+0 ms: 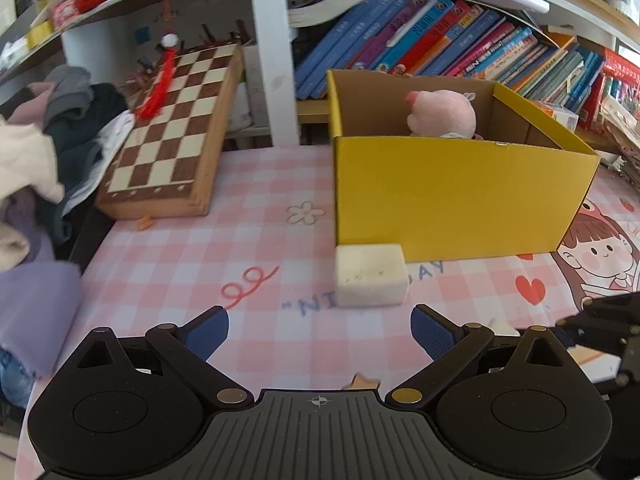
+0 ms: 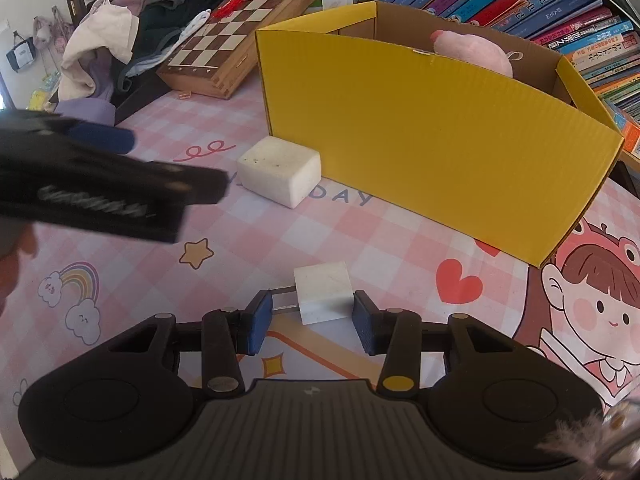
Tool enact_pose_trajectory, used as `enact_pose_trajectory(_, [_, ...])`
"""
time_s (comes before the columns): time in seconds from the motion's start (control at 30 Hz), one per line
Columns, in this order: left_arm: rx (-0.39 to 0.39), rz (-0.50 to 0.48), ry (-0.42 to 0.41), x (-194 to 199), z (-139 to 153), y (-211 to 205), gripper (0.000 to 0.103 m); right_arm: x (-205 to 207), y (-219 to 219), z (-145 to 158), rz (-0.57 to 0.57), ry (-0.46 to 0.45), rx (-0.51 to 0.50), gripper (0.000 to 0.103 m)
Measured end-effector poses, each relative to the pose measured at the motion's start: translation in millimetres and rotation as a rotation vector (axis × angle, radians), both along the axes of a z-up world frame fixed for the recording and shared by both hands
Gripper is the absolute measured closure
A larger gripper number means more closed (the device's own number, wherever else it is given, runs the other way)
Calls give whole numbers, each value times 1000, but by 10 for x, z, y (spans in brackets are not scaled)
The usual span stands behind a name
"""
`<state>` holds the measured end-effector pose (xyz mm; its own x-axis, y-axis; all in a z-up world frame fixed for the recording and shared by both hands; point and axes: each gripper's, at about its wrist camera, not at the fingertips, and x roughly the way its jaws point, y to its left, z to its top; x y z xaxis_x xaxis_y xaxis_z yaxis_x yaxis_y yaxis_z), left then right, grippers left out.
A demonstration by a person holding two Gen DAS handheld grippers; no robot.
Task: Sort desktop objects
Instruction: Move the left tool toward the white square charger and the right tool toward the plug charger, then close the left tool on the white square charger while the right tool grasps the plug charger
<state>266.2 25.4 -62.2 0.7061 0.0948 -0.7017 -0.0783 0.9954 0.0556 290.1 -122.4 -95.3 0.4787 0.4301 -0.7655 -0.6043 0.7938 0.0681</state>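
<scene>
We're partway thru the sort, as far as the views show. The yellow box point(image 1: 460, 196) sits on the pink checked tablecloth point(image 1: 260, 240) w/ a pink plush toy point(image 1: 442, 114) already inside, near the back wall, so at least one item looks done.

Two items are left out on the cloth. The white block point(image 1: 370, 274), a soft-looking eraser or sponge type thing, lies just in front of the box, touching or nearly touching its near-left corner. Our left claw point(image 1: 320, 332) is wide open, pads well apart, nothing in it, w/ the block just ahead of the tips & a bit right of center.

The white plug point(image 2: 324, 294), a charger w/ metal prongs pointing left, lies flat on the cloth betw. the pads of our right claw point(image 2: 313, 322). That claw is open around it: the left pad is at the prong tips, the right pad just beside the body, no squeeze yet as far as we can tell.

Our read: plug grab is the step in hand, then lift & drop in the box; block goes after. The chessboard point(image 1: 168, 132), clothes pile point(image 1: 60, 128) & books point(image 1: 460, 36) at the back prob. aren't part of it, but we can't tell for sure.
</scene>
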Motion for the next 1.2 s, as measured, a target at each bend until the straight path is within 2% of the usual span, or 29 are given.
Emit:
enact_pose_trajectory(0.17, [-10,5,-9,190,-75,-64,7,1,-93,27,-19,0,-1,61])
enact_pose_trajectory(0.3, [-31,1,16,370,-188,-101,12,5,-192,40,-43,9,-7,61])
enact_pose_trajectory(0.6, [14,-18,66,672,-412,-136,20,5,-335,24,-77,18,-21,61])
enact_pose_trajectory(0.73, [-1,-33,60,656,-444,-118,26,-4,-342,22,-85,15,-27,62])
enact_pose_trajectory(0.87, [-43,-73,64,628,-418,-114,51,-32,-327,39,-89,12,-33,62])
enact_pose_trajectory(1.03, [-96,-93,76,490,-372,-72,56,-83,-333,78,-102,7,-31,62])
enact_pose_trajectory(1.2, [-139,-90,82,257,-281,-3,58,-147,-359,121,-129,6,-28,62])
